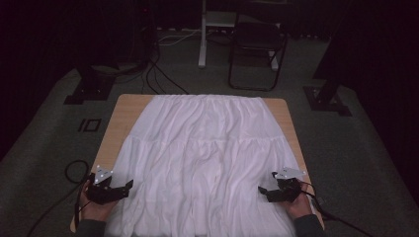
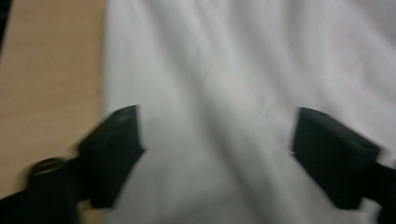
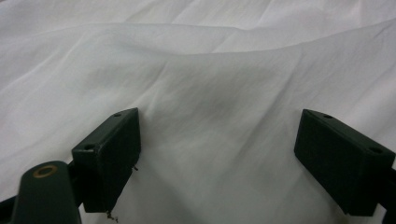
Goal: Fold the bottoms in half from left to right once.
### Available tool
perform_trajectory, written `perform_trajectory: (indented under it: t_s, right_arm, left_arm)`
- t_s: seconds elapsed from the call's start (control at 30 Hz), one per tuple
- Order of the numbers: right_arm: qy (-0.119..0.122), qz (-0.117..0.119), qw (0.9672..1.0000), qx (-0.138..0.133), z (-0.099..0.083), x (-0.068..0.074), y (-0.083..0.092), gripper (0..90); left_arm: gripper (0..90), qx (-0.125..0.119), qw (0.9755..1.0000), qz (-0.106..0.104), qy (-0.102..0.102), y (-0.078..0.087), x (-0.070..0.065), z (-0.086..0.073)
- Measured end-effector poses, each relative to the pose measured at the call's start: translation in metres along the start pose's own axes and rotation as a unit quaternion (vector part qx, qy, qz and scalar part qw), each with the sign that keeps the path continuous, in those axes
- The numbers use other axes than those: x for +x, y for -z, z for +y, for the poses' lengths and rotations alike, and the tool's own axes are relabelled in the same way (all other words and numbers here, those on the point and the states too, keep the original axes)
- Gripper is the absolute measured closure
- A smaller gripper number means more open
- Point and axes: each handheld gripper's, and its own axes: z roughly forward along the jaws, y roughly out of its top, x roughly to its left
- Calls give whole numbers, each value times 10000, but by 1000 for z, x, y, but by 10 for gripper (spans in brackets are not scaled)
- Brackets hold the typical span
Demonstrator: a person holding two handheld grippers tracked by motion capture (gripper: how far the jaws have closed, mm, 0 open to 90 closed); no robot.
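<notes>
Two grippers sit at the near corners of a white skirt (image 1: 205,158) that lies spread flat over a wooden table (image 1: 123,111), its gathered waistband toward twelve o'clock and its wide hem running off the table edge at six. The left gripper (image 1: 129,185) hovers at about eight o'clock from the cloth's middle, right at the skirt's left border, held in a hand (image 1: 94,205) whose sleeve enters from the bottom. Its jaws stand wide apart with nothing pinched between them; in the left gripper view (image 2: 217,140) the picture is blurred, but the white cloth seems to lie below the jaws, with bare wood at nine o'clock. The right gripper (image 1: 263,191) is at about four o'clock, over the skirt's right side, held by the other hand (image 1: 299,202). In the right gripper view (image 3: 217,144) its jaws are also spread wide and hold nothing; soft folds of the cloth lie under and beyond them. Behind the table, at twelve o'clock, a dark folding chair (image 1: 257,47) stands on the grey carpet, with cables (image 1: 158,76) trailing at eleven.
</notes>
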Motion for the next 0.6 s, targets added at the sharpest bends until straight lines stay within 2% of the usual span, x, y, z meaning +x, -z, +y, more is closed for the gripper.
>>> perform_trajectory:
  t_s: [0.07,0.13,0.2,0.23,0.27,0.3,0.43,0.6]
  right_arm:
    - [0,1,10000,0,0,0,0,139]
    - [0,1,10000,-1,0,0,0,139]
    - [0,0,10000,0,0,0,0,139]
    - [0,0,10000,0,0,0,0,139]
    - [0,1,10000,0,0,0,0,139]
    - [-1,0,10000,0,0,0,0,139]
    - [0,0,10000,0,0,0,0,139]
    - [1,2,10000,0,0,0,0,139]
  left_arm:
    - [22,142,9997,136,145,3,8,-8]
    - [21,202,9991,282,258,8,15,-16]
    - [21,212,9989,313,288,9,17,-19]
    - [21,228,9988,228,360,12,20,-25]
    - [21,277,9985,248,410,14,21,-31]
    - [21,336,9985,195,391,13,21,-34]
    - [19,427,9984,300,231,13,13,-39]
    - [20,437,9990,103,4,16,-7,-42]
